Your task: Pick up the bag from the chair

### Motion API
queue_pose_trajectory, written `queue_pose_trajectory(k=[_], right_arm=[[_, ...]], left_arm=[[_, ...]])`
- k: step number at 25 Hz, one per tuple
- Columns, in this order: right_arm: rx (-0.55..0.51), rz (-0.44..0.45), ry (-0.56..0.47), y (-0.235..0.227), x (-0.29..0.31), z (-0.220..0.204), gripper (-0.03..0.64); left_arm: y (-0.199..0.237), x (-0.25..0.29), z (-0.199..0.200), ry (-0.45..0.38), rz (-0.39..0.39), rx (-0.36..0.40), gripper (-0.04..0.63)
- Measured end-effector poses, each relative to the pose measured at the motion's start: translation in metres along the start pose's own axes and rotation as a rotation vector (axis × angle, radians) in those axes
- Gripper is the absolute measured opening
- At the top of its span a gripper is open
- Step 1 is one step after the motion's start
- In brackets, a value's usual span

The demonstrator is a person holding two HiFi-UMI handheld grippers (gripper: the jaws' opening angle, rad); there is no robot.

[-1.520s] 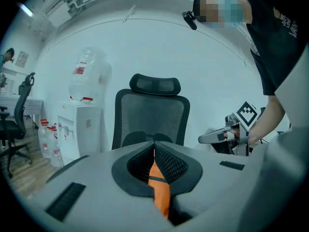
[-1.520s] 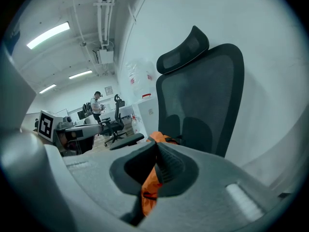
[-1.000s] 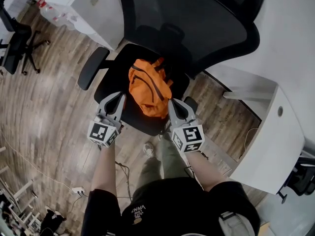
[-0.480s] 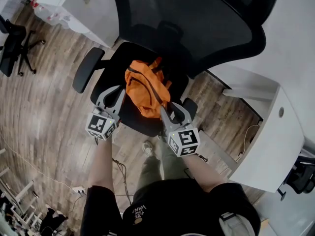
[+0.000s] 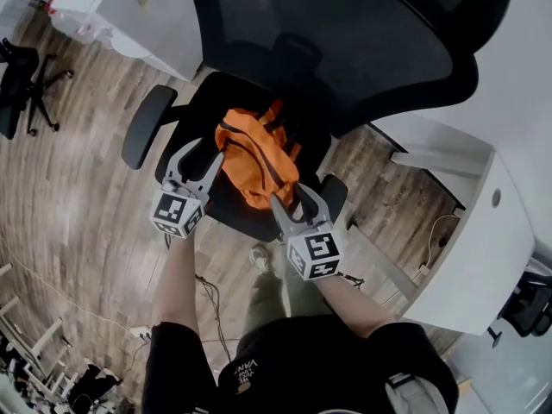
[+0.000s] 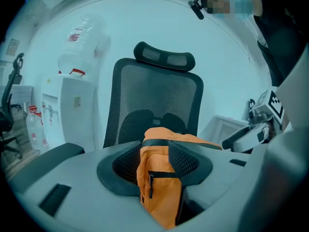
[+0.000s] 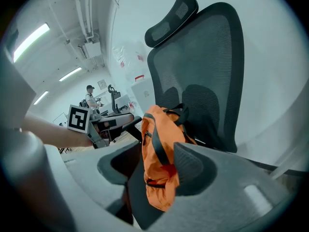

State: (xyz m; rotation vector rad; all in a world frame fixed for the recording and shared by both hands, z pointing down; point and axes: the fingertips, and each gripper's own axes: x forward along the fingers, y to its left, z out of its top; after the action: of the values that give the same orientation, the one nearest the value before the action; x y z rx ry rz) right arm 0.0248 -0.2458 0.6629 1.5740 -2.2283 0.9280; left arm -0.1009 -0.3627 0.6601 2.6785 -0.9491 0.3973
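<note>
An orange bag with black straps lies on the black seat of an office chair. My left gripper is at the bag's left edge; its jaws have just been opening and stand apart. My right gripper is at the bag's near right end, and its jaws have also just been opening. In the left gripper view the bag shows in the gap of the left gripper, with no pad pressing on it. The right gripper view shows the same: the bag in front of the right gripper.
The chair's mesh backrest rises behind the bag, with an armrest to the left. A white desk stands at the right and white cabinets at the back left. Another office chair stands far left. Cables lie on the wooden floor.
Both grippers have sunk and come in closer to the bag. Their jaws were together a second ago and now stand apart. The bag has not moved.
</note>
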Motion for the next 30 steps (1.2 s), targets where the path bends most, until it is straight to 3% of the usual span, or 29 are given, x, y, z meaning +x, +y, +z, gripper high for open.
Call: queue_pose_trajectory(k=[6, 18, 25, 30], right_arm=[[0.009, -0.020, 0.010, 0.000, 0.005, -0.007, 0.299], [0.054, -0.024, 0.007, 0.001, 0.008, -0.014, 0.304], [0.097, -0.019, 0.037, 0.002, 0.018, -0.027, 0.304], [0.102, -0.024, 0.028, 0.004, 0.028, -0.028, 0.304]], left_arm=[[0.010, 0.016, -0.001, 0.017, -0.032, 0.030, 0.219], [0.022, 0.047, -0.010, 0.061, -0.122, 0.053, 0.244], [0.014, 0.059, -0.021, 0.094, -0.233, 0.053, 0.265], [0.010, 0.064, -0.030, 0.115, -0.267, 0.041, 0.265]])
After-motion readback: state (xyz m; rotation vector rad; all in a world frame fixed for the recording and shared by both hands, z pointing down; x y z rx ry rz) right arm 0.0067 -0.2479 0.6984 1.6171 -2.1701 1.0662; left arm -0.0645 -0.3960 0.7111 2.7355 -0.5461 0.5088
